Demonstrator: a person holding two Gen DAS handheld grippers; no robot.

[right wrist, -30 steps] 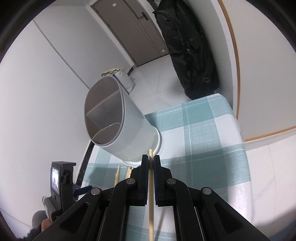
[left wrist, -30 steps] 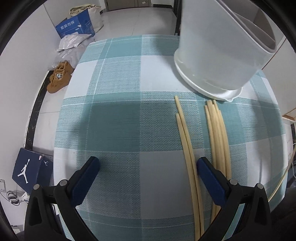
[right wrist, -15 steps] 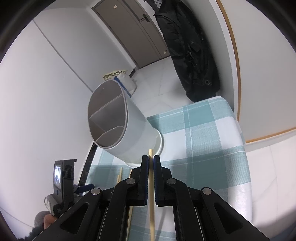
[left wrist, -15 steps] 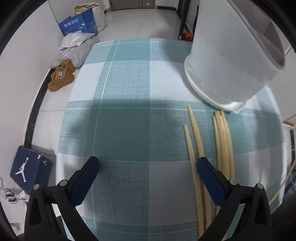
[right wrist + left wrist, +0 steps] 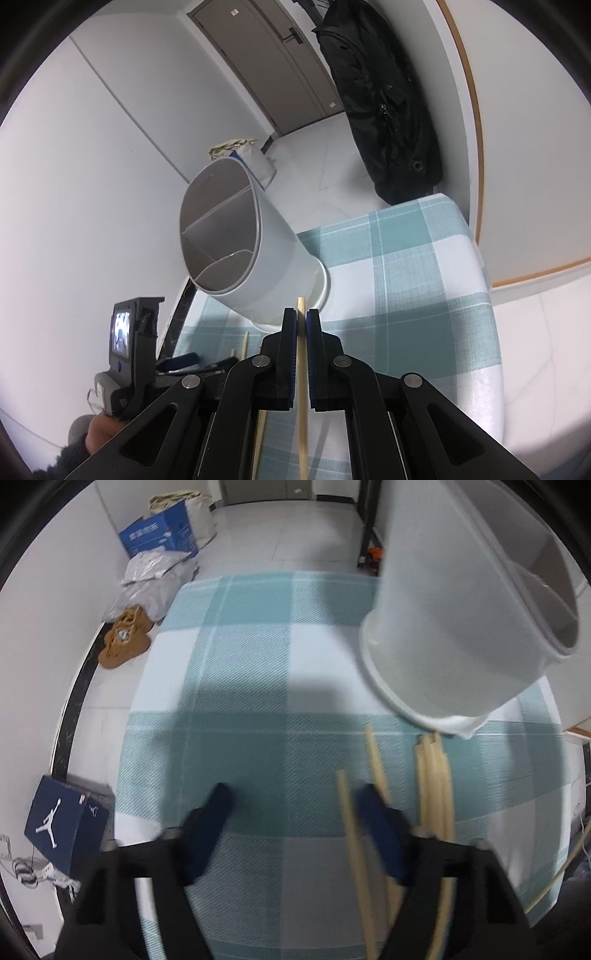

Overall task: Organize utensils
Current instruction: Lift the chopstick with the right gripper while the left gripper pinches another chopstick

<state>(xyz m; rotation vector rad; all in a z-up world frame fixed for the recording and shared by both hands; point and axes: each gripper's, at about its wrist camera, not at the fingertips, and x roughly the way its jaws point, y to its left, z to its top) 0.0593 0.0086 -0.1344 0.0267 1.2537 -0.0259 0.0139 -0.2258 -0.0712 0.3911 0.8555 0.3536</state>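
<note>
A white divided utensil holder [image 5: 454, 635] [image 5: 273, 266] stands on the teal checked tablecloth [image 5: 258, 664]. Several pale wooden chopsticks lie in front of it: a loose pair [image 5: 375, 753] and a tight bundle [image 5: 434, 775]. My left gripper [image 5: 293, 801] points down at the cloth with its jaws closing. One loose chopstick [image 5: 345, 812] lies between them, just inside the right finger [image 5: 373, 812], and the pads do not press on it. My right gripper [image 5: 301, 314] is shut on a single chopstick [image 5: 302, 369], whose tip points at the holder's base.
On the floor to the left are brown shoes [image 5: 125, 642], a blue carton [image 5: 159, 535], grey bags and a dark shoe box [image 5: 62, 823]. A black coat [image 5: 384, 110] hangs by the door. The table's edge [image 5: 491, 332] runs close on the right.
The left gripper's jaws have narrowed sharply from wide open, and one loose chopstick now lies between them. The right gripper has kept its grip on its chopstick and barely shifted.
</note>
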